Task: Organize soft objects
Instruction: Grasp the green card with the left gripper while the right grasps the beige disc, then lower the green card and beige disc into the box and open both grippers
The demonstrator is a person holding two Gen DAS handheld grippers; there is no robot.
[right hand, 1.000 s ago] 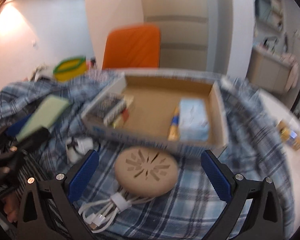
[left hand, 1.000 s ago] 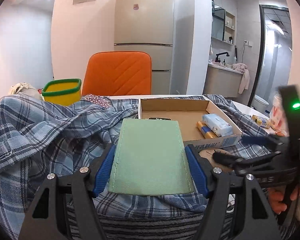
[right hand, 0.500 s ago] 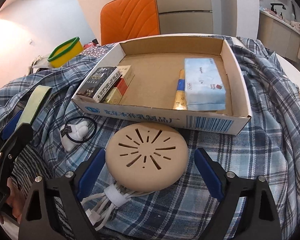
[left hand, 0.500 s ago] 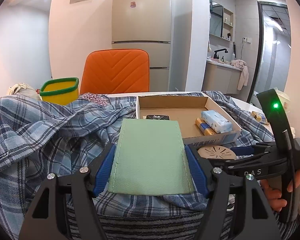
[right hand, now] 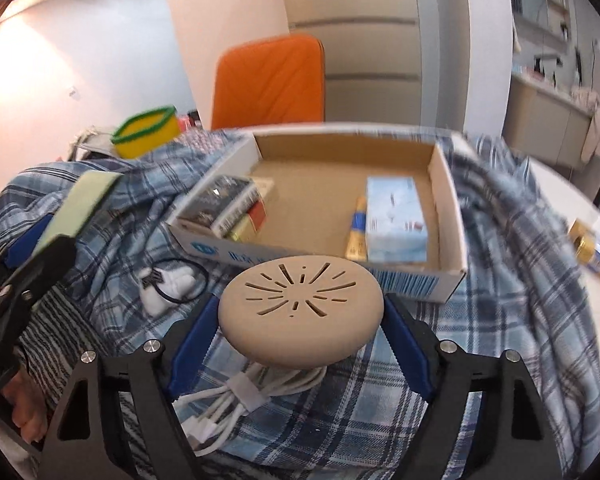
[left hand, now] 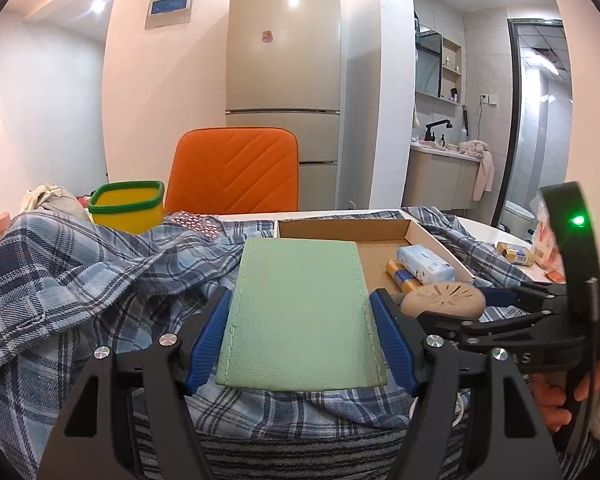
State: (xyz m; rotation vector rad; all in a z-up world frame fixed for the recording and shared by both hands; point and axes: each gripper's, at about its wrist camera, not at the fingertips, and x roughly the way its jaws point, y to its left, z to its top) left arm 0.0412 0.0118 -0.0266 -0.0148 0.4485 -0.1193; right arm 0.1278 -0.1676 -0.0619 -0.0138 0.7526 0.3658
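Since half a second ago the right gripper (right hand: 300, 336) has closed in from open around the tan disc (right hand: 300, 312) to clamping it, and the disc is now off the cloth.

Left wrist view: left gripper (left hand: 300, 328) clamped on a mint-green stitched pouch (left hand: 300, 316), blue pads (left hand: 208, 332) pressing both long edges. Pouch held flat above the blue plaid shirt (left hand: 80, 280) covering the table. Right gripper (left hand: 452, 300) visible at right edge, side-on, with the tan disc (left hand: 444, 300) between its fingers and a green LED lit on its body. Cardboard box (left hand: 420, 232) behind the pouch, holding a light-blue tissue pack (left hand: 424, 264). Further back: yellow bin with green rim (left hand: 126, 206), orange chair (left hand: 234, 170), fridge (left hand: 284, 60).

Right wrist view, some motion blur: disc gripped at its left and right rims by the blue pads (right hand: 404, 344), slotted face up, raised just in front of the box's near wall (right hand: 300, 264). White cable bundle (right hand: 240, 396) lies on the plaid under the disc; can't tell if it touches the disc. Box holds a dark packet (right hand: 220, 204) at the left, the tissue pack (right hand: 396, 220) and a yellow-blue tube (right hand: 356, 228) beside it at the right. White plug with a black hair tie (right hand: 172, 284) left of the disc. Left gripper (right hand: 40, 256) at far left, side-on, pouch (right hand: 80, 204) edge-on in its grip.
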